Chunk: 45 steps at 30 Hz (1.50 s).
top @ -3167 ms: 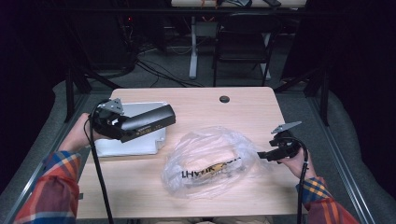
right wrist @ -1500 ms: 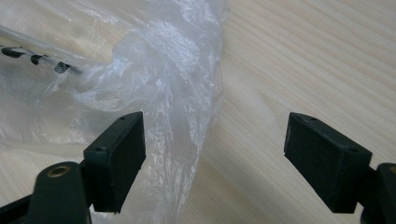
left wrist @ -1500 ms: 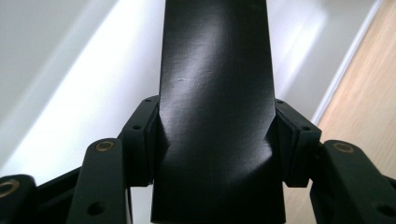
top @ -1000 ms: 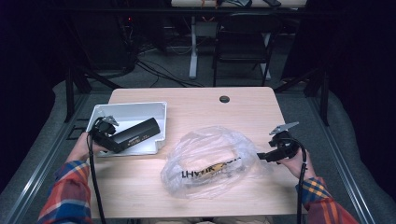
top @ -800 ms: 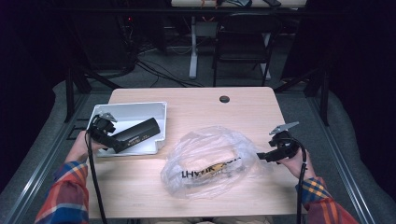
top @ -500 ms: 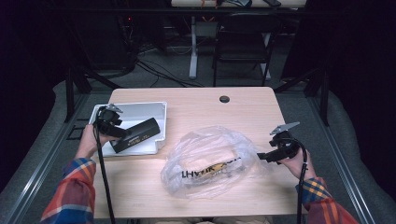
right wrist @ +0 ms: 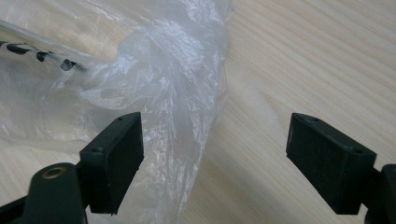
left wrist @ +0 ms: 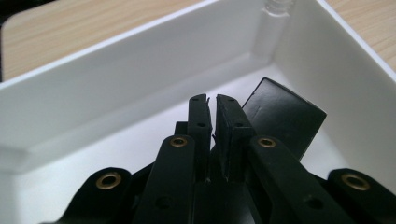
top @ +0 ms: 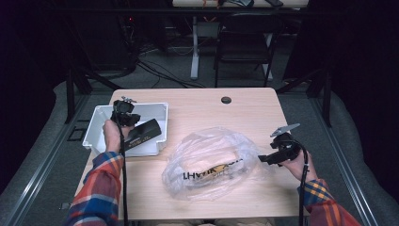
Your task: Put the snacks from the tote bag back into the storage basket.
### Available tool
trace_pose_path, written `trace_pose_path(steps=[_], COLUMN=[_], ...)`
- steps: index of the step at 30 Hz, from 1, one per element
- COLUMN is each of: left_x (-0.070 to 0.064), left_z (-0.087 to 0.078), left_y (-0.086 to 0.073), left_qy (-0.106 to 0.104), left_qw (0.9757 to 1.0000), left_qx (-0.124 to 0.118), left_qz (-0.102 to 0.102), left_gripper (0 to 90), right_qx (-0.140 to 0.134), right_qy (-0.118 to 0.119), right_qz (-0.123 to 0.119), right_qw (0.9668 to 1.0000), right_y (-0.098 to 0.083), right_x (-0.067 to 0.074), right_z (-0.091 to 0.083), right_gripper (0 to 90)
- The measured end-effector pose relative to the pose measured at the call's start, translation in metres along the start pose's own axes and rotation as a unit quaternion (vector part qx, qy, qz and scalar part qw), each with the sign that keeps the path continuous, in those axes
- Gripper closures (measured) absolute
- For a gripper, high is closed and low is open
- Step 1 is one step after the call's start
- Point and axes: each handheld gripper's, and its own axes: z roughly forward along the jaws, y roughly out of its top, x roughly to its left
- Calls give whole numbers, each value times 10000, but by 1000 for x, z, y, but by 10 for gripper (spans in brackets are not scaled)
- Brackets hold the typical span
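A black box (top: 143, 133) lies in the white bin (top: 101, 123) at the table's left. My left gripper (top: 128, 117) hovers over the bin beside the box. In the left gripper view its jaws (left wrist: 212, 100) have just been closing and stand shut with nothing between them; the black box (left wrist: 280, 116) lies just to their right on the bin floor (left wrist: 116, 140). A clear plastic bag (top: 211, 162) with black lettering lies mid-table. My right gripper (top: 266, 159) stands open at the bag's right end, with the bunched bag edge (right wrist: 182, 93) between its jaws, untouched by the pads.
The wooden table (top: 197, 108) has a small black round cap (top: 226, 100) near its far edge. Beyond the table are a dark chair (top: 244, 44), desk legs and cables on the floor. A person's plaid sleeves come in from the bottom.
The left hand has moved up and toward the bin's far side while the black box stays lying in the bin. The right gripper and the bag have kept still.
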Motion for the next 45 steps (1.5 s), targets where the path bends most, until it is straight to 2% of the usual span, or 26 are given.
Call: trace_pose_path(steps=[3,4,7,10,11,15,22,24,29,41,43,45], left_x=[-2,-3,-4,-2,-2,-3,-6,-8,-10,-13,-13,-13], left_z=[6,11,17,23,25,24,21,22,25,26,25,24], left_y=[1,2,2,1,0,-1,-2,-3,-7,-8,-8,-7], left_qy=[10,103,144,129,72,-23,-156,-205,-272,-251,-274,-275], left_qw=[10000,9999,9998,9996,9996,9994,9991,9984,9976,9975,9975,9976], left_qx=[18,99,163,242,237,296,383,529,632,661,641,622], left_qz=[6,31,-10,-29,-113,-159,-60,-24,-4,97,106,94], left_gripper=[854,854,854,859,863,877,876,876,877,879,867,795], right_qx=[8,-2,18,32,35,34,35,12,7,5,9,13], right_qy=[3,1,-7,-4,-1,-16,-7,4,-14,-22,-17,-37], right_qz=[1,21,18,20,21,3,11,10,6,16,10,-7], right_qw=[10000,10000,10000,10000,10000,10000,10000,10000,10000,10000,10000,10000], right_y=[0,-1,0,0,0,-1,0,0,0,0,0,0], right_x=[0,0,0,0,0,0,0,1,0,0,-1,-1], right_z=[0,1,2,2,2,2,2,2,1,2,1,1], right_gripper=[185,185,187,188,188,188,190,191,191,190,190,189])
